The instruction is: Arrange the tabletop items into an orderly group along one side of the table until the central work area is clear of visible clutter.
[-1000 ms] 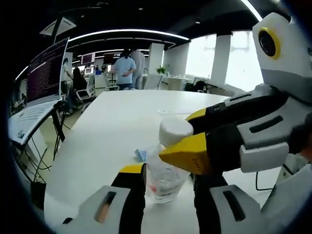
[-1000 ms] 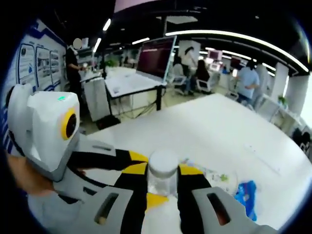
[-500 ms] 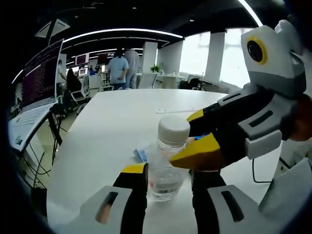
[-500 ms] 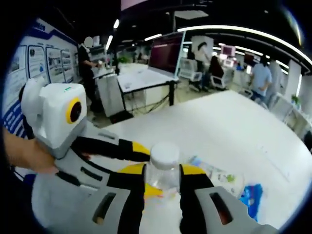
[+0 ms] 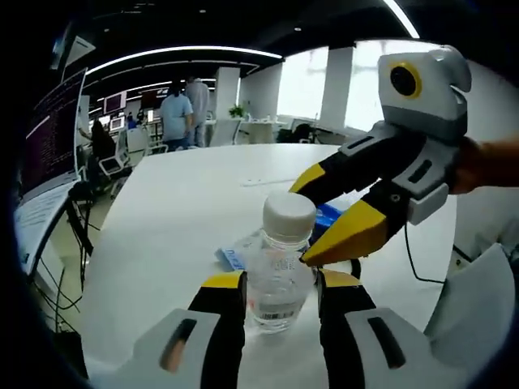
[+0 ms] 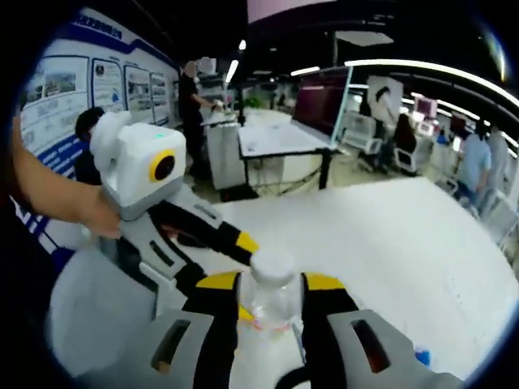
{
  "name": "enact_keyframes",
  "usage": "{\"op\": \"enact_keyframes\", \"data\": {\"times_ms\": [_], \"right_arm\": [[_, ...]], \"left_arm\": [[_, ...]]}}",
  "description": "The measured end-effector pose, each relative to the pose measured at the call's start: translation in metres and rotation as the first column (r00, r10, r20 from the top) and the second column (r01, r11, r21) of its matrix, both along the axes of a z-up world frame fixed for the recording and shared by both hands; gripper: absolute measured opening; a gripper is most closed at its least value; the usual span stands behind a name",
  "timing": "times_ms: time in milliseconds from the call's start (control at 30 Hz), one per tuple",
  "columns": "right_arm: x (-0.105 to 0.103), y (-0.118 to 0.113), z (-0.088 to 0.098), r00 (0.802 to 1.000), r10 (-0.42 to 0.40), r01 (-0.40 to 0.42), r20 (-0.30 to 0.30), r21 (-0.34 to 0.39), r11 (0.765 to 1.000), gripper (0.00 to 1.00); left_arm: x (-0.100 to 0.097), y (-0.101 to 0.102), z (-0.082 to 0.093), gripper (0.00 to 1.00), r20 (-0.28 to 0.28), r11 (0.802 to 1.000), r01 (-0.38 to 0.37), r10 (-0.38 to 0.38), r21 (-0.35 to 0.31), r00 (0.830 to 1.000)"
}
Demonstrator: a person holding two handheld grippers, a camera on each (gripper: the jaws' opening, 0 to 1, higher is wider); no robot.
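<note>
A clear plastic bottle (image 5: 280, 271) with a white cap stands on the white table (image 5: 186, 203). My left gripper (image 5: 281, 284) is shut on its lower body, both jaws pressed to its sides. My right gripper (image 5: 306, 220) reaches in from the right at cap height, one yellow-tipped jaw behind the bottle and one in front. In the right gripper view the bottle (image 6: 273, 292) sits between the jaws of my right gripper (image 6: 272, 285), which is open with a small gap on each side. My left gripper (image 6: 241, 267) comes in there from the left, with a hand on it.
A blue packet (image 5: 231, 258) lies on the table just behind the bottle, another blue piece (image 5: 328, 215) beside it. A dark cable (image 5: 409, 251) hangs near the right edge. Desks with monitors (image 6: 324, 97) and people (image 5: 174, 113) stand beyond the table.
The right jaws have widened around the bottle and that gripper has lifted back a little. The left jaws have drawn in against the bottle. Both cameras have shifted.
</note>
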State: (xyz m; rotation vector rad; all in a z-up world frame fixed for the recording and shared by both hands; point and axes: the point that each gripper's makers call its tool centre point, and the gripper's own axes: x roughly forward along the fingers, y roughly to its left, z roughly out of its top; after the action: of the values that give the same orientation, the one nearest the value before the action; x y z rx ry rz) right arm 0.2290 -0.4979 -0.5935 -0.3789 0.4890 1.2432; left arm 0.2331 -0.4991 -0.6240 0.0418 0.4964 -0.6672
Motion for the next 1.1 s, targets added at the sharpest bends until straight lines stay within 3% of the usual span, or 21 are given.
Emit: {"op": "enact_keyframes", "data": {"times_ms": [167,367,600,733,900,1000,1100], "right_arm": [[-0.003,0.009,0.001,0.992,0.122,-0.122,-0.028,0.011,0.993,0.29],[-0.006,0.01,0.0,0.949,0.308,-0.311,-0.06,-0.039,0.95,0.3],[-0.003,0.018,-0.004,0.91,0.413,-0.414,-0.035,-0.06,0.908,0.25],[-0.002,0.02,-0.006,0.913,0.408,-0.408,-0.021,-0.044,0.912,0.21],[0.001,0.024,-0.005,0.937,0.346,-0.346,0.034,-0.016,0.938,0.21],[0.004,0.024,-0.004,0.953,0.299,-0.299,0.05,-0.013,0.954,0.21],[0.008,0.024,-0.003,0.98,0.192,-0.193,0.062,0.011,0.981,0.2]], "left_arm": [[-0.001,0.0,-0.001,0.34,-0.002,0.999,0.048,-0.048,0.014,0.999],[-0.001,-0.001,0.002,0.34,0.025,0.984,0.148,-0.151,0.096,0.988],[0.001,0.001,0.003,0.34,0.015,0.971,0.207,-0.21,0.121,0.978],[0.0,0.001,0.003,0.34,0.016,0.962,0.237,-0.242,0.137,0.97],[-0.001,0.004,0.004,0.33,0.018,0.961,0.233,-0.238,0.146,0.971],[-0.001,0.007,0.006,0.33,0.033,0.974,0.196,-0.201,0.119,0.979],[-0.002,0.011,0.009,0.3,0.046,0.986,0.15,-0.154,0.072,0.987]]}}
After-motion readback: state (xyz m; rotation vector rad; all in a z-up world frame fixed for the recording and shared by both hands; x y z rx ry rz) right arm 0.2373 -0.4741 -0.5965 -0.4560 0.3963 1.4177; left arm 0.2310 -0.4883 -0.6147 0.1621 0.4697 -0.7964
